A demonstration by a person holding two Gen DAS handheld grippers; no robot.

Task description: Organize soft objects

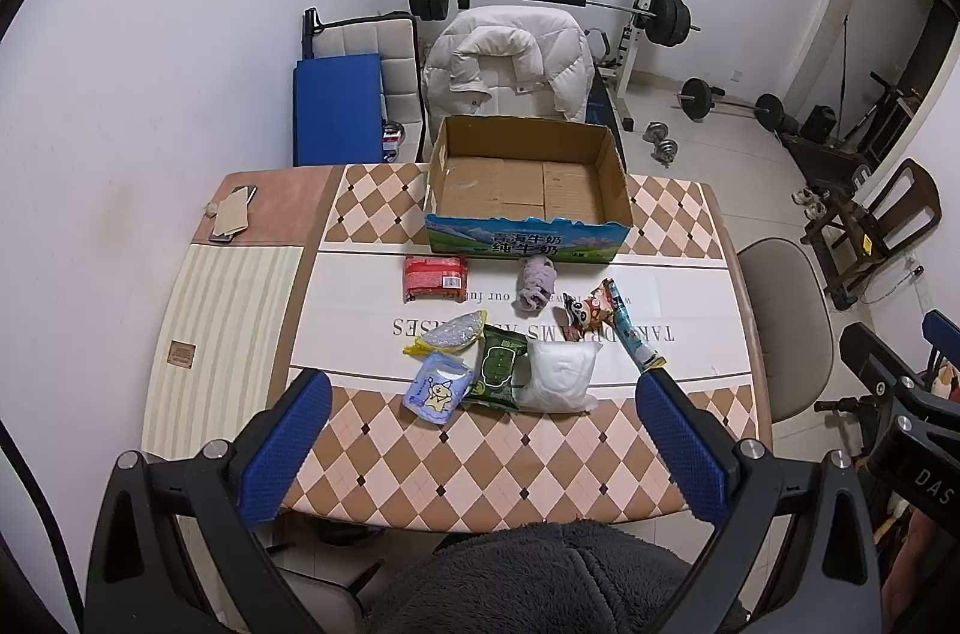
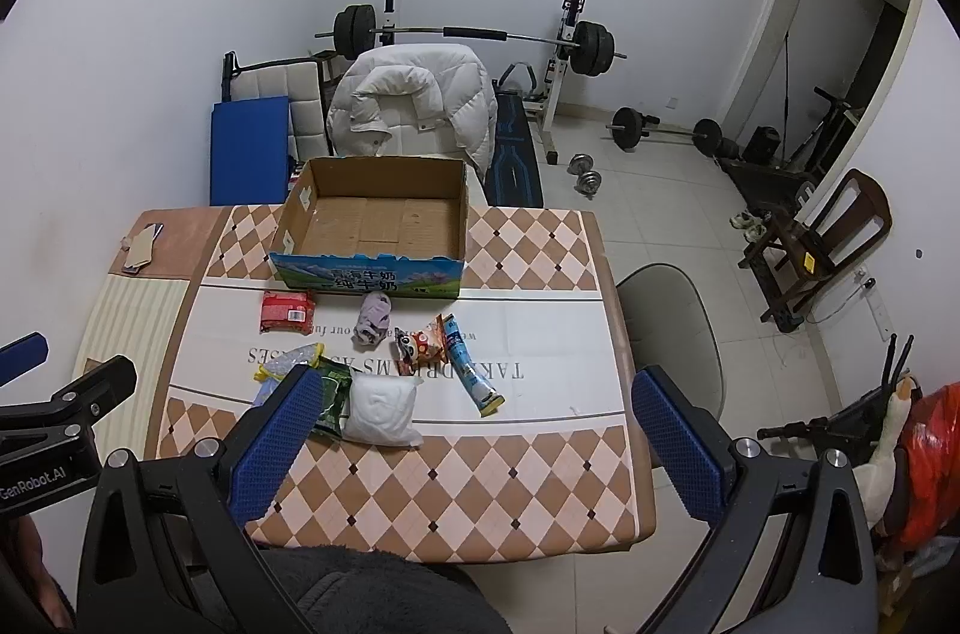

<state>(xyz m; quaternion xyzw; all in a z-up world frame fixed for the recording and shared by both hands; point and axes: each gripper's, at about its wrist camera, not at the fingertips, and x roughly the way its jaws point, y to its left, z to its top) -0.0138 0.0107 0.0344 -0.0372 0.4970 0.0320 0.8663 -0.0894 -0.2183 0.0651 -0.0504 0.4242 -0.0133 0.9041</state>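
Observation:
An empty cardboard box [image 1: 525, 181] [image 2: 375, 220] stands at the table's far side. In front of it lie a red pack [image 1: 435, 277] [image 2: 288, 311], a lilac rolled cloth [image 1: 536, 285] [image 2: 373, 319], a cartoon snack bag [image 1: 594, 311] [image 2: 420, 341], a blue tube pack [image 1: 633, 340] [image 2: 474, 375], a white soft pack [image 1: 559, 375] [image 2: 383, 409], a green pack [image 1: 497, 365] [image 2: 333, 394], a silver-yellow pouch [image 1: 447, 337] and a light-blue pouch [image 1: 437, 388]. My left gripper [image 1: 483, 445] is open above the near edge. My right gripper [image 2: 474, 445] is open, its left finger [image 2: 276, 445] covering part of the items.
The table [image 1: 480, 466] has a checked cloth. A phone and card [image 1: 233, 213] lie at its far left. A chair with a white jacket [image 1: 510, 64] stands behind the box. A grey chair [image 2: 672, 328] stands at the right. Weights and a barbell rack line the back wall.

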